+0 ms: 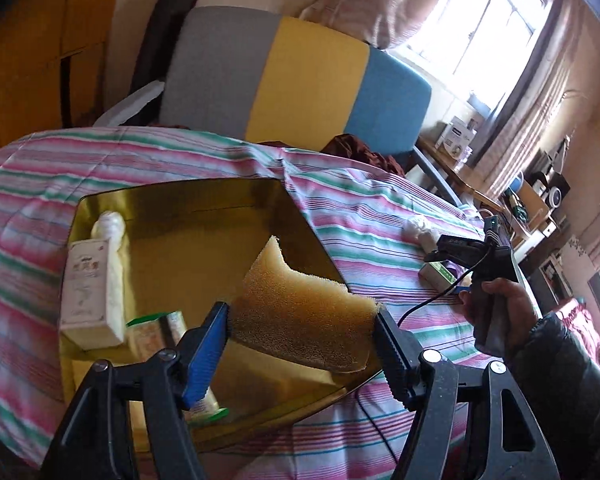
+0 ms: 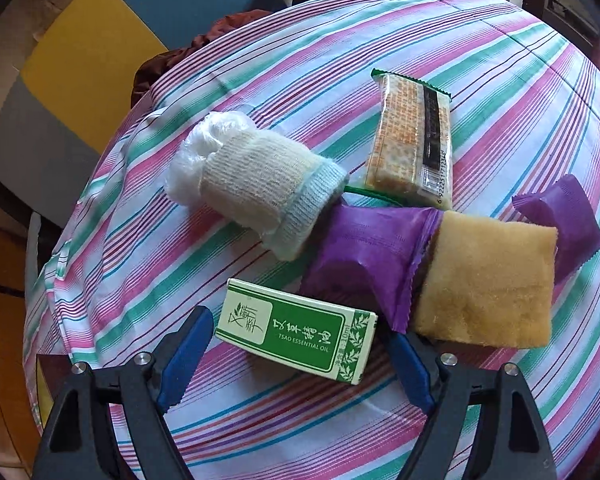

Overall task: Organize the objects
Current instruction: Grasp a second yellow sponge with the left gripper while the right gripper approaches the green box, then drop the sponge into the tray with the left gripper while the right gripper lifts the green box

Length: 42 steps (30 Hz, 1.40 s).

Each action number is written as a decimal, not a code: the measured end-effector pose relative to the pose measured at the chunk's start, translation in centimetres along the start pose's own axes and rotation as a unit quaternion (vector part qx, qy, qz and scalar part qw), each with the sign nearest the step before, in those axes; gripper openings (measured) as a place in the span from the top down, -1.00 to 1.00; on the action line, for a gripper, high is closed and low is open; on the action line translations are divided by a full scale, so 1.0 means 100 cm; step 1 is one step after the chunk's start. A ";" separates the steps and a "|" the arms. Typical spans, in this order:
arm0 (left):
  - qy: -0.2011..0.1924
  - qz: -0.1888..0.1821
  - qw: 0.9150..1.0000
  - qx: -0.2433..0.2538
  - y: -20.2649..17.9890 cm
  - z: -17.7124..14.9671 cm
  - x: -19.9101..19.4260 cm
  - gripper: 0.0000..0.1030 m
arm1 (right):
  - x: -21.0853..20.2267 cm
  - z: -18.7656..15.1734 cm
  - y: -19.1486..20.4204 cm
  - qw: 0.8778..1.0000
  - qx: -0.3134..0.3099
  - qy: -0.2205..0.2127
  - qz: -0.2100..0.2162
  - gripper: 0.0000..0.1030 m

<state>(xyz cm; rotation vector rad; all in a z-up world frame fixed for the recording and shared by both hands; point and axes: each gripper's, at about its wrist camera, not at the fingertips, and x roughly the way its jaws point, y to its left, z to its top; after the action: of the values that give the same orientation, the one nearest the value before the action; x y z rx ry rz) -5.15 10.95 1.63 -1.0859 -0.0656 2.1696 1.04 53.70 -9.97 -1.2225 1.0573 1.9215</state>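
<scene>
Two sponges — one (image 1: 300, 312) over the tray (image 1: 172, 200), one (image 2: 484, 284) on the table (image 2: 260, 100). Two purple packets (image 2: 364, 256) (image 2: 560, 224), one green box (image 2: 296, 336), one cracker pack (image 2: 412, 140), one sock roll (image 2: 260, 184) — and in the tray, one white box (image 1: 88, 292).

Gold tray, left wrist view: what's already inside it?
Inside the gold tray: a white box with a white wrapped bundle behind it, and a green-edged packet. The sponge held in the left gripper hides part of the tray floor.
</scene>
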 end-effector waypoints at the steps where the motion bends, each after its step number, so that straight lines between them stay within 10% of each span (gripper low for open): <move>1: -0.001 0.003 1.000 -0.005 0.004 -0.002 -0.002 -0.37 | 0.002 0.001 0.003 1.000 -0.010 0.005 -0.008 -0.67; 14: -0.019 0.069 0.996 -0.056 0.054 -0.024 -0.027 -0.37 | -0.011 -0.053 0.016 0.967 -0.252 0.026 0.034 -0.55; 24: -0.006 0.115 0.992 -0.047 0.059 -0.032 -0.024 -0.37 | -0.015 -0.061 0.024 0.952 -0.305 0.000 0.019 -0.55; 42: 0.034 0.157 0.986 -0.032 0.090 0.082 0.098 -0.38 | -0.013 -0.064 0.028 0.949 -0.313 0.008 0.022 -0.55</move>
<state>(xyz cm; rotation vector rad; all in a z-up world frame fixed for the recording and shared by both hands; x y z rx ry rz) -20.10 12.14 -2.84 -1.2778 0.0722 2.4194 1.96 46.67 -9.55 -1.5490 0.4789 2.3807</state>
